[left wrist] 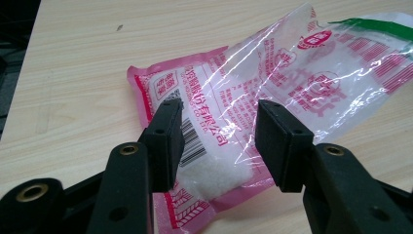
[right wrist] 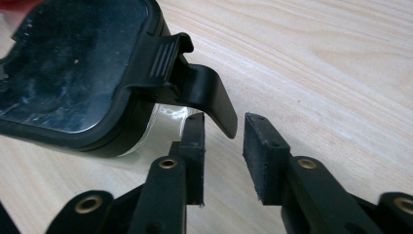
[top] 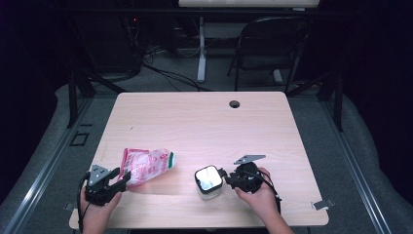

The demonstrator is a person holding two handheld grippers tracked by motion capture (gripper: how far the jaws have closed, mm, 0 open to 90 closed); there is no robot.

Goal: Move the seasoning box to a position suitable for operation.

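A pink and clear plastic bag point(top: 146, 165) with white granules in its lower corner lies flat at the front left of the table. My left gripper point(top: 124, 178) is open, its jaws on either side of that granule-filled end point(left wrist: 219, 170) without pressing it. At the front centre stands a clear square container point(top: 208, 181) with a black-rimmed lid point(right wrist: 73, 63). The lid's black latch flap point(right wrist: 204, 92) sticks out toward my right gripper point(top: 226, 179). In the right gripper view, my right gripper point(right wrist: 224, 141) is open, with the flap's tip just above the gap between its jaws.
The wooden table point(top: 204, 126) has a cable hole point(top: 234, 104) near its far edge. A small metal clip point(top: 323, 204) lies at the front right edge. A folding chair point(top: 272, 48) and desk legs stand beyond the table.
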